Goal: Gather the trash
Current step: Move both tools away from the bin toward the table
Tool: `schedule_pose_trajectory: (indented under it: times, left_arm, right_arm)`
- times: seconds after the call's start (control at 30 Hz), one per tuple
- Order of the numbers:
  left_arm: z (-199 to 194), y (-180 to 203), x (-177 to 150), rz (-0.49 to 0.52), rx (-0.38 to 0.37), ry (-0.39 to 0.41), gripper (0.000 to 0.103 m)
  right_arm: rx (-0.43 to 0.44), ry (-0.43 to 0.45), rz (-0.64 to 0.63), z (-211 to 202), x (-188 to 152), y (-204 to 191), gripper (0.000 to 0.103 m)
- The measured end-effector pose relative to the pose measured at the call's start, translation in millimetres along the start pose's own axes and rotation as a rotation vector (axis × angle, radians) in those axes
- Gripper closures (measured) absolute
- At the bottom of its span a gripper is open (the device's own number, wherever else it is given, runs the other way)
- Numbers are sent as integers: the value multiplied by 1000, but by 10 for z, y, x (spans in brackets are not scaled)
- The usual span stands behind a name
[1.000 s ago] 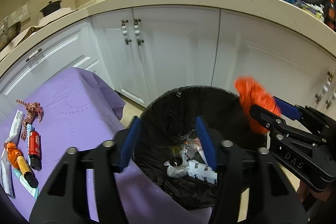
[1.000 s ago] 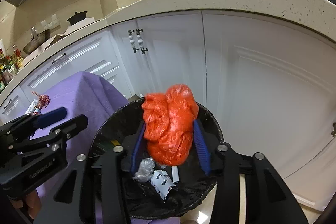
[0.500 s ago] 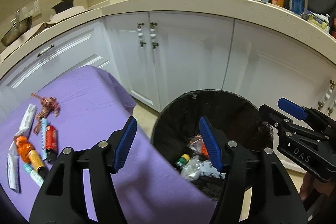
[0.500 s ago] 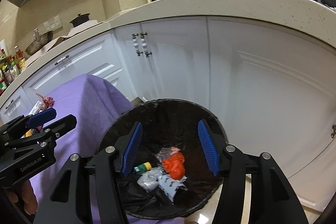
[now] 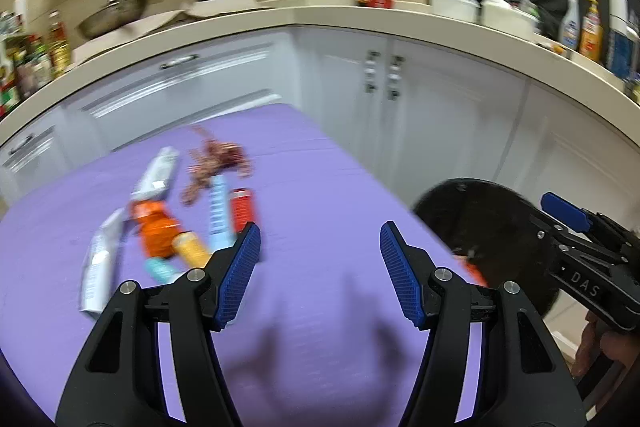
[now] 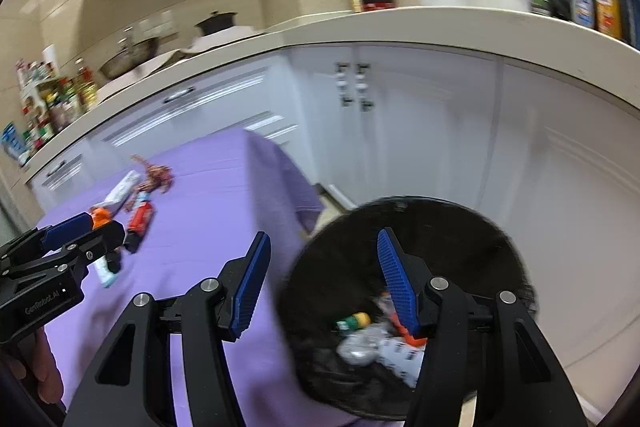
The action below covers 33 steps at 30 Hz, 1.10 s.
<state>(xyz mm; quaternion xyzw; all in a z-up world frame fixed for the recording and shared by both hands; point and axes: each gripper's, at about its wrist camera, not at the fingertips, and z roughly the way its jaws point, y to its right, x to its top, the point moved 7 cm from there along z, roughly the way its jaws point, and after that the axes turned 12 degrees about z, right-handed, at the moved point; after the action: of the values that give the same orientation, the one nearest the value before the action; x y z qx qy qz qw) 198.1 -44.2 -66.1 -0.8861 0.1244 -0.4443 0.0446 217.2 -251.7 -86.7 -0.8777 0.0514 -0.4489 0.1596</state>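
Note:
A black-lined trash bin (image 6: 460, 227) stands beside a table with a purple cloth (image 5: 320, 195). It holds dropped trash, including a small bottle (image 6: 352, 321) and crumpled wrappers (image 6: 384, 351). My right gripper (image 6: 320, 285) is open and empty, over the bin's left rim. My left gripper (image 5: 320, 269) is open and empty above the cloth. Several pieces of trash lie on the cloth to its left: an orange wrapper (image 5: 156, 231), a red tube (image 5: 242, 207), white tubes (image 5: 158, 173) and a brown scrap (image 5: 216, 159). The bin (image 5: 480, 227) shows at the right of the left wrist view.
White kitchen cabinets (image 6: 400, 131) stand behind the bin and table. The beige counter (image 5: 360, 17) above carries bottles, bowls and a pot. The right gripper's body (image 5: 588, 255) is at the right of the left wrist view.
My right gripper opened and the orange bag dropped into the bin. Both grippers have since swung left toward the table; the left one now faces the trash on the cloth.

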Motion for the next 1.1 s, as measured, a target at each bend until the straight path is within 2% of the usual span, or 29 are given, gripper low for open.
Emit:
schedule_pose_trajectory:
  times: [0.4,0.53,0.6,0.97,1.0,1.07,1.1]
  left_arm:
    - [-231,-1106,-519,-125,205,-66,42]
    - [-251,-1373,-686,-161,240,-93,39]
    - [-230,-1475,-744,-178,248,-105,36]
    - [56,-1700,-904,-218,222,-176,36]
    - [77,-1716,-914,-225,216,-181,38]
    - [130,-1746,-939,-237,202,-198,54]
    - [161,-1752,-955,-235,195,-210,57]
  right_arm:
    - [120,-54,-118,169,-207,-887,48]
    - [145,-73,-151,210,-279,-1103,48]
    - [154,-82,-165,237,-311,-1195,48]
    - [172,-129,-215,409,-425,-1487,48]
    - [174,-135,-219,428,-434,-1512,48]
    - [181,-142,-226,452,-447,-1559,47]
    - [186,-147,-231,468,-458,-1593,47]
